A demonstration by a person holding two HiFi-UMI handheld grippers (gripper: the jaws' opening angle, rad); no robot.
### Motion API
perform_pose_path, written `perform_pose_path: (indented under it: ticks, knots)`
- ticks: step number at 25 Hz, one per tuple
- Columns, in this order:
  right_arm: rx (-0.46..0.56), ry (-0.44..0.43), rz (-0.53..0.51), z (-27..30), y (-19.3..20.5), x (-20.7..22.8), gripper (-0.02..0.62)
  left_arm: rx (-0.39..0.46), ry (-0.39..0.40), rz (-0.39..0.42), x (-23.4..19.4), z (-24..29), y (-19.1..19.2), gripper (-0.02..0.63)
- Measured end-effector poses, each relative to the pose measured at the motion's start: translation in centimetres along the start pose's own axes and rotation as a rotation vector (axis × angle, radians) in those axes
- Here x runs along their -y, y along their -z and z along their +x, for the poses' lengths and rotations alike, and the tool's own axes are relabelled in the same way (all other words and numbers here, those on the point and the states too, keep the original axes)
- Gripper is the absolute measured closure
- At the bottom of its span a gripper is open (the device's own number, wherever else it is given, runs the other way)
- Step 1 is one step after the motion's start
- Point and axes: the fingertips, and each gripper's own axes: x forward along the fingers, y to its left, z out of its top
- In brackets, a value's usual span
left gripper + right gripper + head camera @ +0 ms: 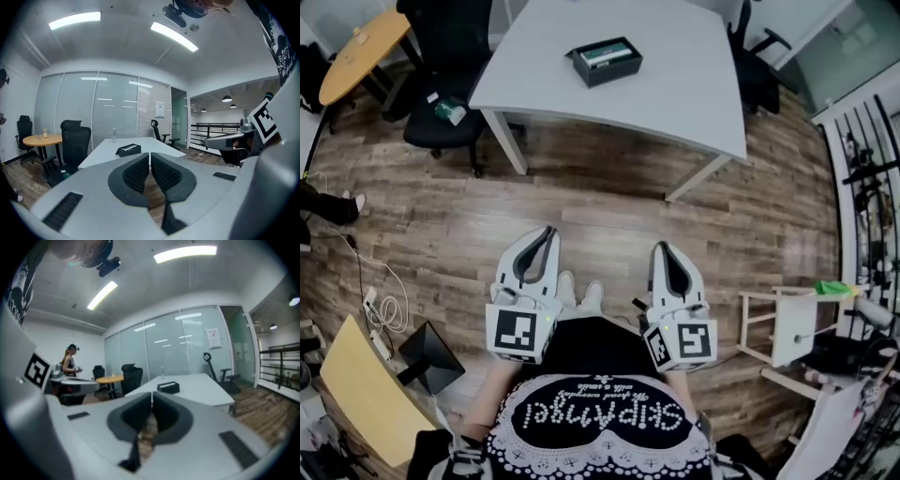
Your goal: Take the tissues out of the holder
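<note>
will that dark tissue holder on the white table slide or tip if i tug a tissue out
The tissue holder looks low and wide, so tipping seems unlikely. Nothing visibly anchors it to the smooth white table, so a tug may drag or lift it. The tissues inside are probably soft and floppy.

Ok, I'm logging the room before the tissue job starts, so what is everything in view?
table: one, white, ahead
tissue holder: one, dark, on the white table
round table: one, wooden, far left
office chairs: at least two, black, at the white table's ends
floor: wood planks
cables: bundle, white, floor at left
person: one, standing beyond the round table
left gripper: white, jaws shut, empty
right gripper: white, jaws shut, empty
</note>
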Motion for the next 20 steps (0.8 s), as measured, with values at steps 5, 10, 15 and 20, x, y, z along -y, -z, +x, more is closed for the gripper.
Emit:
perform_pose_path:
  ticks: [5, 10, 15, 20]
  knots:
    - [0.029, -0.004, -0.005, -1.6, -0.6, 1.0, 0.560, 0.013, -0.007, 0.016, 1.7, -0.4, -0.6, 0.566]
    - [0.097, -0.057, 0.013, -2.8, -1.8, 1.8, 0.560, 0.034, -0.005, 0.046, 3.6, -0.2, -1.4, 0.566]
    - [0.116, -0.061, 0.026, -3.9, -1.5, 3.4, 0.560, 0.032, -0.016, 0.054, 4.8, -0.3, -1.0, 0.566]
    - [0.098, -0.058, 0.043, -4.2, -0.8, 4.1, 0.560, 0.012, -0.041, 0.046, 4.6, -0.9, -0.4, 0.566]
